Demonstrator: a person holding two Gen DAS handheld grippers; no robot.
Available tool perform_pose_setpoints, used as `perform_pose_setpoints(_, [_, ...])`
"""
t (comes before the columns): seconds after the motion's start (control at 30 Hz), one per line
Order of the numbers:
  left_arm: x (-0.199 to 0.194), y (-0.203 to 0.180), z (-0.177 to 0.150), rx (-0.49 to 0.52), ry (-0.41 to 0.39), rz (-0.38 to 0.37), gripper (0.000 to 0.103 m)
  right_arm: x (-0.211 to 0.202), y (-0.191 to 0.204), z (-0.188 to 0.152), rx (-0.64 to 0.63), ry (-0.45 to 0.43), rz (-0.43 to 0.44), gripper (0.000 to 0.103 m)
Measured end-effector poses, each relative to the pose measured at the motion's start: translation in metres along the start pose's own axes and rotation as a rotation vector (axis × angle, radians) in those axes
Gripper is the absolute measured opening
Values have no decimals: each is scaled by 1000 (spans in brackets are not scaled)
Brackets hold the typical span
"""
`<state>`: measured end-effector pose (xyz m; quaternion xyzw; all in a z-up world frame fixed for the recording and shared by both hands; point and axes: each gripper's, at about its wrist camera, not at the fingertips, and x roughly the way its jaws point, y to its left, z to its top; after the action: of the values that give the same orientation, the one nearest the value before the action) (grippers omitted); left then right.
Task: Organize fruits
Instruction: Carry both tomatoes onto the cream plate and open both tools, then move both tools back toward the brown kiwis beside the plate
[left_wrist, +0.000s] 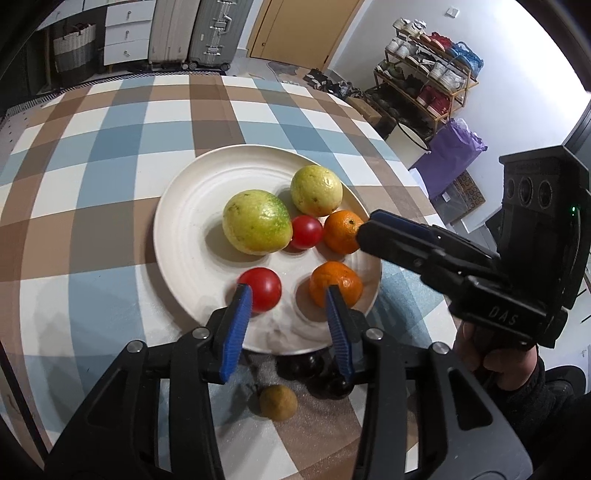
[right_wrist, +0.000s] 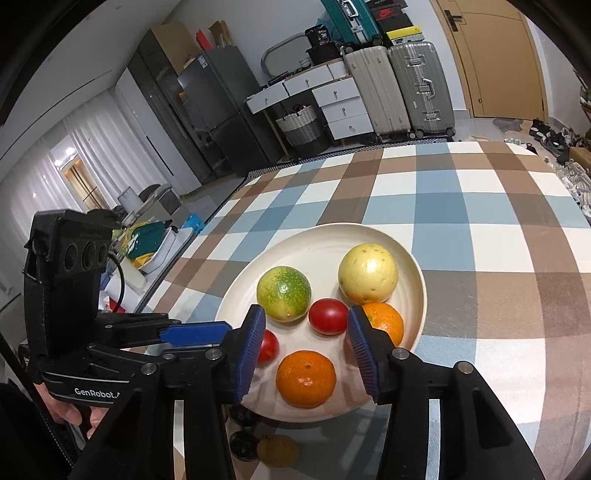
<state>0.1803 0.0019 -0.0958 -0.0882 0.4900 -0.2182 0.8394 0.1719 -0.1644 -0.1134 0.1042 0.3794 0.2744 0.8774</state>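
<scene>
A round white plate at the middle of the frame holds two yellow-green guavas, the bigger one's long axis lying sideways. Both left tongs and right tongs are released, holding nothing. One handle reads "GenRobot", the other "DAS".

— What's on my white plate?

— I count six fruits: two yellow-green guavas at the back, a red tomato touching the larger one, an orange beside it. Nearer me sit another tomato and orange, apart.

— Off the plate?

— I see a small brownish fruit and dark round ones on the cloth.
</scene>
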Motion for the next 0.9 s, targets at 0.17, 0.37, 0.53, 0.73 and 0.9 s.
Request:
perform_pose_setpoints(0.17, [-12, 4, -12, -14, -32, 25, 38, -11, 0, -5, 11, -38, -8, 53])
perform_pose_setpoints(0.37, [-25, 8, -31, -29, -49, 45, 46, -21, 8, -11, 2, -57, 3, 63])
perform_pose_setpoints(0.53, [-28, 5, -49, -18, -36, 52, 47, -32, 17, -20, -26, -80, 14, 74])
perform_pose_setpoints(0.73, [-31, 1, -63, -11, -28, 53, 50, -43, 24, -33, -40, -94, 15, 80])
perform_pose_setpoints(0.9, [-31, -2, -70, 2, -18, 58, 51, -52, 28, -42, -47, -100, 12, 82])
